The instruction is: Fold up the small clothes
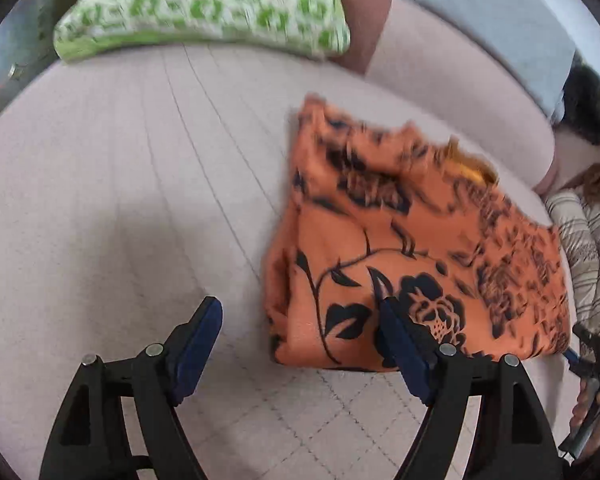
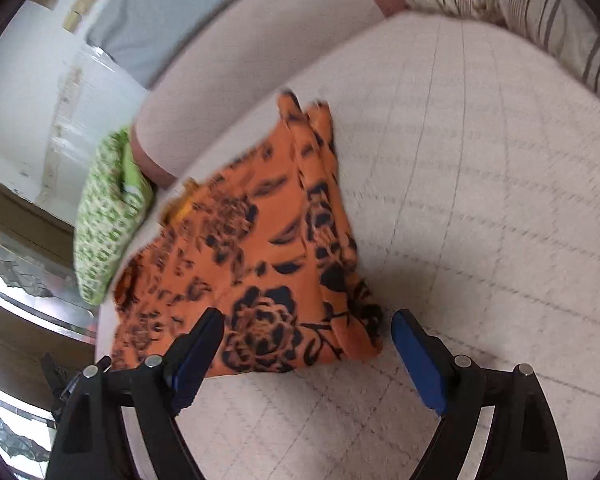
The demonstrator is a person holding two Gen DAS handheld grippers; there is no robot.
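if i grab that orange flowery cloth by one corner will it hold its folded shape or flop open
Probably flop open: the orange floral garment lies in soft stacked layers with rumpled, wavy edges, so it looks limp, not stiff. It seems thin and likely light for its size. On the quilted cover a push would probably bunch it rather than slide it whole. Both hand-held grippers are open and hold nothing.

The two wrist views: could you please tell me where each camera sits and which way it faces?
Left wrist: on the left gripper, jaws open, facing the folded orange floral garment ahead to its right; the right gripper shows at the right edge.
Right wrist: on the right gripper, jaws open, facing the garment ahead to its left.
Shared: garment, green patterned pillow, quilted mattress.
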